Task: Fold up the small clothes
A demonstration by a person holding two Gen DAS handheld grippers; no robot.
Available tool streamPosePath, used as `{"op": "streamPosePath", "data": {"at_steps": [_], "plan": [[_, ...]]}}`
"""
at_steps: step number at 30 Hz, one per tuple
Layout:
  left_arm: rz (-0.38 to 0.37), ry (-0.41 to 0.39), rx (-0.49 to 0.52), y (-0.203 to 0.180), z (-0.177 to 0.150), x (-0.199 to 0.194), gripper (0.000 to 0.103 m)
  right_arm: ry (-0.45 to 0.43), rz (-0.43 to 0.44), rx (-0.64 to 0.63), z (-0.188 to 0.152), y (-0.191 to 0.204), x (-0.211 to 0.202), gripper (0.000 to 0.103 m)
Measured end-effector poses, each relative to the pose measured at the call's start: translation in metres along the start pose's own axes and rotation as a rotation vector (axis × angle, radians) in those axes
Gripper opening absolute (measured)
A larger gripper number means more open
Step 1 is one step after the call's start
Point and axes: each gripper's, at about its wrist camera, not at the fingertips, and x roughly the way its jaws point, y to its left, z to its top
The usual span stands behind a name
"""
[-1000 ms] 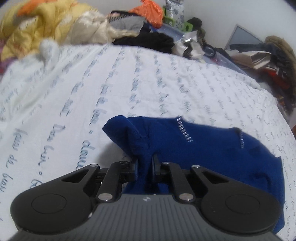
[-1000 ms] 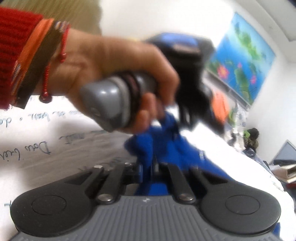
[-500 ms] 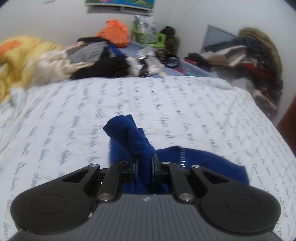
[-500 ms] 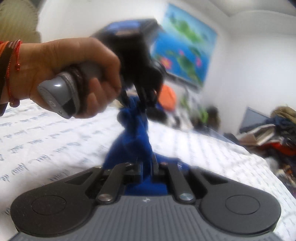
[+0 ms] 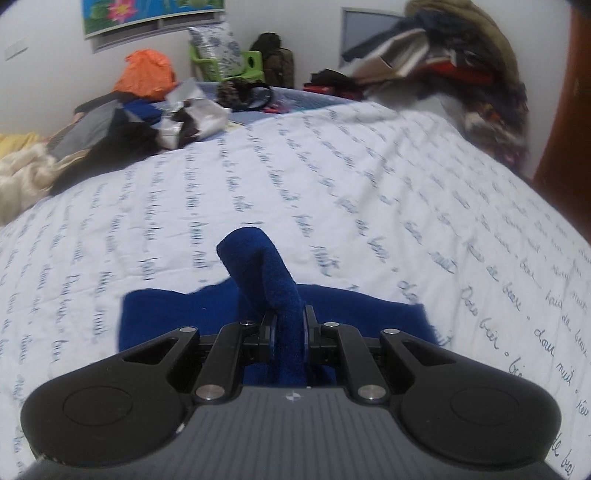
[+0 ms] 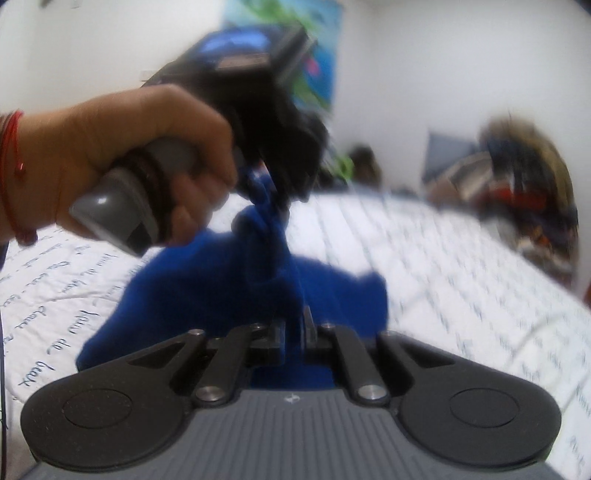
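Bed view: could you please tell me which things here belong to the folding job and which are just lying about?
Job: blue garment; left gripper and right gripper, both clamped on it; bed.
Lying about: orange bag, black clothes, clothes heap, poster.

The garment [image 5: 369,314] lies on the bed [image 5: 332,184], at its near edge in the left wrist view, with one fold rising from it between the left tongs [image 5: 288,332]. In the right wrist view the right tongs [image 6: 293,332] pinch the near side of the cloth, while the left tongs [image 6: 273,184] grip its far, raised part, held by a hand [image 6: 147,147] at the left. A heap of clothes [image 5: 110,129] sits at the bed's far left. Another pile [image 5: 461,74] stands beyond the far right corner.
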Motion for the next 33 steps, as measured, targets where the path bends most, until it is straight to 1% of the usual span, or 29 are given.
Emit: {"op": "streamPosePath", "data": {"at_steps": [4,5,7,8,9,10,11,13,15,18,22,25,28,30,32,33], "plan": [[0.007,0.010,0.067,-0.025,-0.006,0.016,0.014,0.059,0.023,0.083,-0.008,-0.019,0.003,0.006],[0.001,0.012,0.084,-0.030,-0.008,0.020,0.017,0.076,0.033,0.109,-0.011,-0.024,0.003,0.007],[-0.030,0.010,0.089,-0.034,-0.010,0.023,0.027,0.113,0.058,0.158,-0.016,-0.031,0.005,0.007],[-0.048,0.009,0.083,-0.034,-0.011,0.023,0.045,0.133,0.075,0.185,-0.019,-0.039,0.010,0.007],[-0.055,0.008,0.079,-0.035,-0.010,0.023,0.074,0.151,0.092,0.216,-0.022,-0.044,0.012,0.007],[-0.046,-0.009,0.073,-0.034,-0.010,0.020,0.086,0.164,0.106,0.246,-0.024,-0.049,0.013,0.007],[-0.028,-0.041,0.074,-0.033,-0.010,0.016,0.100,0.174,0.118,0.269,-0.025,-0.052,0.016,0.007],[0.014,-0.097,0.097,-0.031,-0.009,0.006,0.102,0.185,0.135,0.297,-0.026,-0.057,0.018,0.007],[0.056,-0.107,0.114,-0.026,-0.007,-0.002,0.102,0.192,0.146,0.305,-0.025,-0.060,0.019,0.007],[0.094,-0.135,0.110,-0.005,-0.018,-0.020,0.103,0.204,0.160,0.319,-0.024,-0.063,0.020,0.007],[0.086,-0.130,0.057,0.030,-0.054,-0.043,0.103,0.225,0.225,0.408,-0.024,-0.079,0.024,0.009],[0.133,-0.114,0.011,0.054,-0.088,-0.056,0.103,0.246,0.274,0.502,-0.026,-0.093,0.028,0.010],[0.192,-0.106,-0.025,0.071,-0.114,-0.067,0.103,0.254,0.291,0.548,-0.026,-0.103,0.033,0.011],[0.191,-0.093,-0.059,0.082,-0.125,-0.074,0.103,0.257,0.289,0.561,-0.026,-0.105,0.036,0.017],[0.150,-0.076,-0.114,0.091,-0.133,-0.077,0.103,0.254,0.309,0.586,-0.025,-0.108,0.037,0.035],[0.127,-0.065,-0.137,0.093,-0.135,-0.077,0.103,0.255,0.326,0.598,-0.025,-0.108,0.038,0.040]]}}
